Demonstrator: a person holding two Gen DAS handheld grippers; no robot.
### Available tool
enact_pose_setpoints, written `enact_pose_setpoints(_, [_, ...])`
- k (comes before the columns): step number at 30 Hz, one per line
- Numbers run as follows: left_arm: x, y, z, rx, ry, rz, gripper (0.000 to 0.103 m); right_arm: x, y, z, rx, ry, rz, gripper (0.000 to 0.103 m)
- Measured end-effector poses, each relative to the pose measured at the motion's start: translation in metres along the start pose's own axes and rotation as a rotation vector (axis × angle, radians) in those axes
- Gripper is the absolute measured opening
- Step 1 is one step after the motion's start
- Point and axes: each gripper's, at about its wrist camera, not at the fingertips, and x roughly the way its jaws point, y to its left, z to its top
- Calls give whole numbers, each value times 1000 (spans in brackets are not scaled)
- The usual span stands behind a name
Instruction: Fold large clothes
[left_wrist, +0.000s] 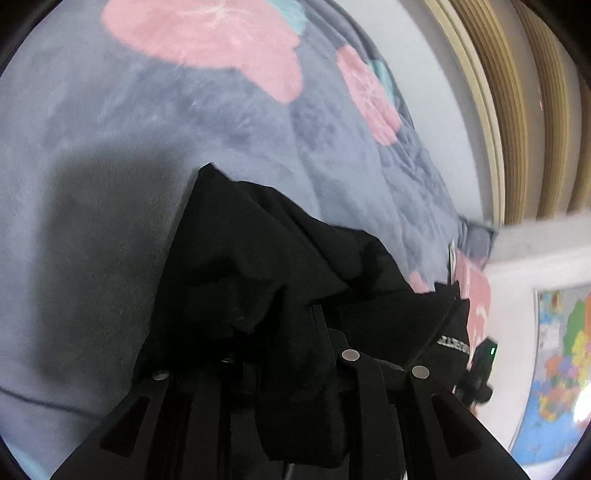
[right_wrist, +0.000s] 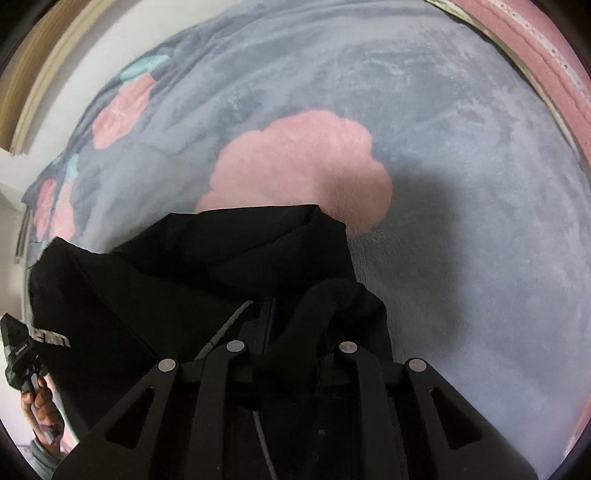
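Black garment (left_wrist: 258, 266) bunched and draped over a grey-blue fleece blanket (left_wrist: 110, 147), slung between the two tools and lying toward six o'clock in both wrist views. Folds heaped over the fingers of the left gripper (left_wrist: 280, 332), cloth pinched tight between them, tips buried in fabric and nearly together. White lettering on a hem showing at four o'clock of the left view, just beside the other tool's black body with a small green light (left_wrist: 484, 362). Same story in the right view: right gripper (right_wrist: 291, 325) clamped on a thick fold of the garment, a rolled edge arching over its fingers, a thin grey cord (right_wrist: 225, 325) trailing down between the linkage arms. Garment's upper edge folded over at twelve o'clock of the pile, touching a large pink flower (right_wrist: 303, 170) printed on the blanket. More pink flowers with teal leaves toward ten o'clock. At eight o'clock of the right view, a hand (right_wrist: 42, 406) wrapped round the handle of the left tool. Beyond the blanket, a pale wall (left_wrist: 443, 92) and wooden slats (left_wrist: 517, 110) at one to two o'clock of the left view; a coloured map (left_wrist: 561, 369) at four o'clock. Pink padded edge (right_wrist: 535, 62) at one o'clock of the right view.
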Motion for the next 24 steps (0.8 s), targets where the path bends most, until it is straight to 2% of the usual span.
enact_pose_setpoints(3, [-32,-20,-5,129,38,21,28,-42,2,-3,-18,-37,49,32])
enact_pose_setpoints(5, [-59,-26,-14,185,72,-24,41,-72,1,-9,-33,-68,109,41])
enact_pose_setpoints(7, [-89,-24,-24,214,72,-54,49,-99,0,-18,-51,-99,145,49])
enact_pose_setpoints(9, [-114,-19,-31,227,31,-49,57,-118,1,-27,-80,-129,115,66])
enact_pose_setpoints(10, [-131,-12,-35,216,-15,-46,68,-125,1,-32,-95,-141,90,77])
enact_pose_setpoints(11, [-144,-6,-38,196,-56,-56,74,-129,0,-37,-111,-156,66,80])
enact_pose_setpoints(14, [-164,11,-41,139,-147,-79,76,-122,3,-37,-134,-147,52,81])
enact_pose_setpoints(16, [-155,9,-38,141,-142,-57,76,-108,2,-34,-131,-124,32,81])
enact_pose_setpoints(21, [-94,-13,-20,229,-66,77,76,-66,-1,-3,-150,-121,9,81])
enact_pose_setpoints(24, [-66,-10,0,205,-43,92,76,-47,-7,16,-141,-114,26,81])
